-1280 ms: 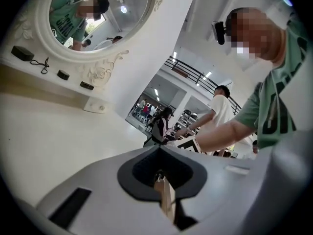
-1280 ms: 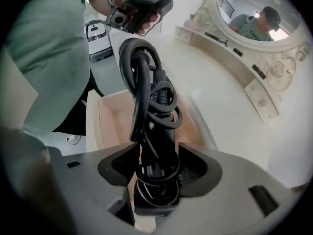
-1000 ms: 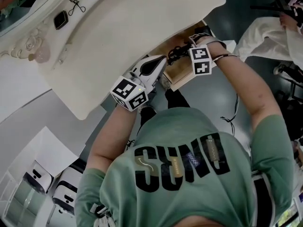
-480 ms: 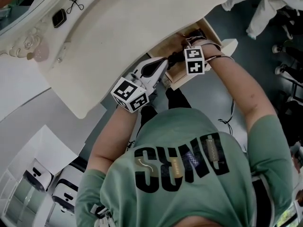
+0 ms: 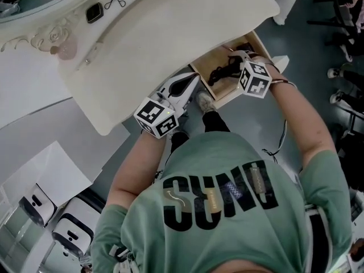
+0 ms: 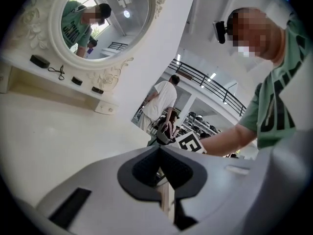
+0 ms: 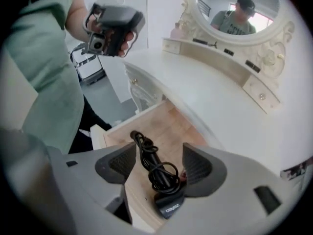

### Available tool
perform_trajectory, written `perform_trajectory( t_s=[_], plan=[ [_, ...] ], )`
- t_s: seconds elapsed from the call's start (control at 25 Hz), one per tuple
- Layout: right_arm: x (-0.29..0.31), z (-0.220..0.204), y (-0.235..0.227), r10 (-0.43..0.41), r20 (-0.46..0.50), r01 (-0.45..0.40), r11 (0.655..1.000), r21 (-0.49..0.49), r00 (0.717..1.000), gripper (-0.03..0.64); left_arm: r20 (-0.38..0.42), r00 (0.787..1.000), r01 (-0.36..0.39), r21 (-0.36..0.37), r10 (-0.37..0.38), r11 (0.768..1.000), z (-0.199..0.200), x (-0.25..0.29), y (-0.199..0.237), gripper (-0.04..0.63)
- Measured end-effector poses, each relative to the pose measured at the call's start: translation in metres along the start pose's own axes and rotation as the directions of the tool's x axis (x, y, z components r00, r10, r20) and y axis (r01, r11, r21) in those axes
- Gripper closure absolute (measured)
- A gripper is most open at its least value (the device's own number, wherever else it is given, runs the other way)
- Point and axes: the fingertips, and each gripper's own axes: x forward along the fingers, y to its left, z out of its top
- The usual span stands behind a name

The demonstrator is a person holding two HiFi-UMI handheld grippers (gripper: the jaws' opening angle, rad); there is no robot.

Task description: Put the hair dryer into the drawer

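Hair dryer (image 7: 168, 204): lying in drawer (image 7: 171, 124), untouched between my right gripper's (image 7: 157, 163) wide-apart fingers (image 7: 117, 163); my left gripper (image 6: 160, 173) closed, empty

My count off the feeds | hair dryer (image 7: 161, 182): 1 | drawer (image 7: 166, 116): 1 | vanity table (image 5: 170, 38): 1 | oval mirror (image 6: 105, 18): 1 | grippers: 2, left gripper (image 6: 159, 153), right gripper (image 7: 157, 155) | small dark items (image 6: 39, 61) on its shelf: 3 | scissor-like tool (image 6: 58, 72): 1 | people: 2, person holding the grippers (image 5: 227, 209), bystander (image 6: 161, 102)
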Motion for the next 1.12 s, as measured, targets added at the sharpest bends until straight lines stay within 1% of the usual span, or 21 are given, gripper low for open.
perform_trajectory(
  t_s=[0.12,0.2,0.24,0.32,0.44,0.56,0.64,0.76,0.88,1.04,1.12],
  plan=[
    [-0.030,0.042,-0.002,-0.038,0.130,0.028,0.997,0.077,0.991,0.341,0.047,0.998,-0.039,0.023,0.037,0.999,0.022,-0.032,0.000,0.597],
    [-0.049,0.077,-0.006,-0.065,0.229,0.036,0.991,0.128,0.971,0.356,0.087,0.994,-0.074,0.046,0.070,0.996,0.040,-0.058,0.000,0.597],
    [-0.060,0.096,-0.006,-0.080,0.278,0.039,0.988,0.152,0.957,0.365,0.105,0.991,-0.092,0.056,0.086,0.994,0.048,-0.074,-0.001,0.597],
    [-0.084,0.137,-0.002,-0.109,0.376,0.037,0.980,0.193,0.920,0.381,0.137,0.983,-0.130,0.073,0.119,0.989,0.062,-0.110,-0.006,0.597],
    [-0.118,0.203,0.004,-0.131,0.509,0.019,0.976,0.219,0.850,0.407,0.194,0.964,-0.203,0.106,0.180,0.973,0.084,-0.170,-0.011,0.597],
    [-0.145,0.273,0.007,-0.118,0.633,-0.034,0.974,0.222,0.765,0.438,0.265,0.933,-0.286,0.135,0.244,0.949,0.106,-0.232,-0.013,0.597],
    [-0.160,0.317,0.015,-0.105,0.694,-0.069,0.973,0.219,0.712,0.455,0.307,0.910,-0.336,0.149,0.279,0.930,0.117,-0.274,-0.017,0.597],
    [-0.177,0.371,0.036,-0.086,0.758,-0.103,0.975,0.198,0.647,0.479,0.365,0.870,-0.404,0.140,0.332,0.904,0.127,-0.334,-0.025,0.597],
    [-0.189,0.411,0.053,-0.068,0.796,-0.118,0.978,0.173,0.601,0.509,0.420,0.827,-0.465,0.136,0.374,0.875,0.136,-0.385,-0.033,0.597],
    [-0.204,0.449,0.065,-0.054,0.828,-0.124,0.981,0.148,0.559,0.546,0.484,0.761,-0.545,0.117,0.432,0.830,0.143,-0.437,-0.040,0.597],
    [-0.210,0.458,0.068,-0.070,0.838,-0.125,0.979,0.163,0.541,0.578,0.498,0.741,-0.571,0.114,0.451,0.813,0.142,-0.456,-0.043,0.597]
  ],
)
